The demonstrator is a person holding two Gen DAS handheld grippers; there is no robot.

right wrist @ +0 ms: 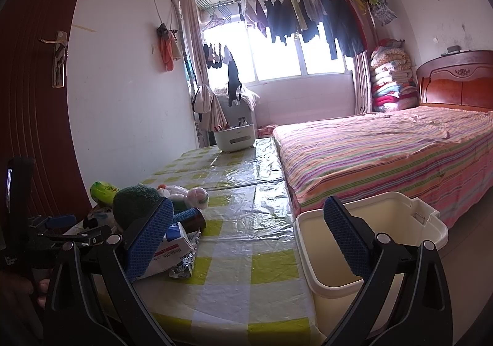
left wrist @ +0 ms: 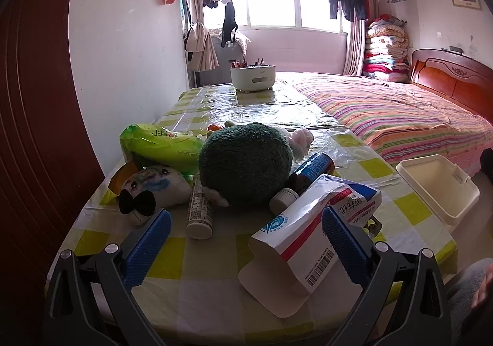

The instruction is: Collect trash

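Note:
An opened white medicine box (left wrist: 308,235) with red and blue print lies on the checked table (left wrist: 215,256), between my left gripper's fingers. My left gripper (left wrist: 246,235) is open, its right pad against the box's side. Behind it lie a white tube (left wrist: 198,210), a brown bottle (left wrist: 311,170), a small white bottle (left wrist: 283,198) and a green packet (left wrist: 160,145). A cream bin (right wrist: 379,238) stands at the table's right edge. My right gripper (right wrist: 248,235) is open and empty, its right finger over the bin's rim. The box also shows in the right wrist view (right wrist: 172,250).
A green plush toy (left wrist: 245,161) and a white plush with a black bow (left wrist: 154,189) lie among the items. A white pot (left wrist: 252,76) stands at the table's far end. A striped bed (right wrist: 385,148) runs along the right. A dark door (left wrist: 34,130) is at left.

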